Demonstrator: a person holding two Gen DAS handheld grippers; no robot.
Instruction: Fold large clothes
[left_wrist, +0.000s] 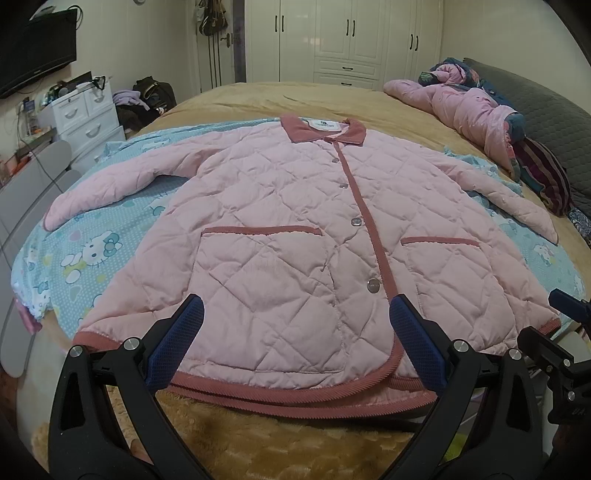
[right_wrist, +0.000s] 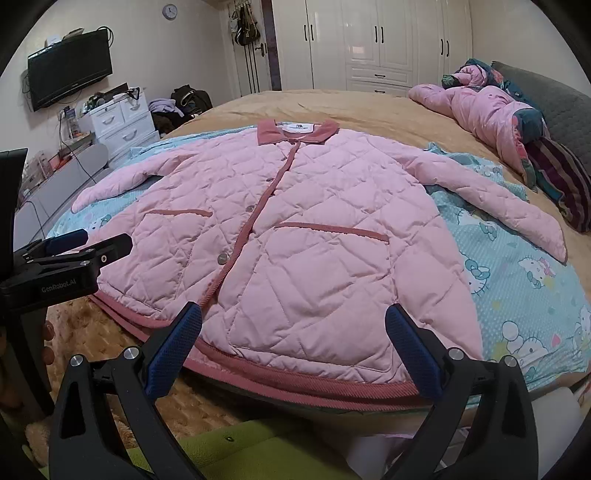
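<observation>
A pink quilted jacket (left_wrist: 295, 229) (right_wrist: 295, 236) with a dark pink collar, trim and two front pockets lies flat and buttoned on a blue cartoon-print sheet (left_wrist: 92, 251) (right_wrist: 517, 280), sleeves spread out to both sides. My left gripper (left_wrist: 295, 314) hangs open above the hem's left half, nothing between its blue pads. My right gripper (right_wrist: 293, 321) stands open over the hem's right half, also empty. The left gripper's black body (right_wrist: 66, 262) shows at the left edge of the right wrist view; the right gripper's body (left_wrist: 561, 332) shows at the right edge of the left wrist view.
The sheet lies on a tan blanket covering a bed (left_wrist: 258, 99). A crumpled pink garment and dark pillows (left_wrist: 480, 110) are piled at the far right. White drawers (left_wrist: 85, 114), a wall television (right_wrist: 70, 74) and wardrobes (right_wrist: 369, 44) stand beyond. A green surface (right_wrist: 258, 443) lies below the bed edge.
</observation>
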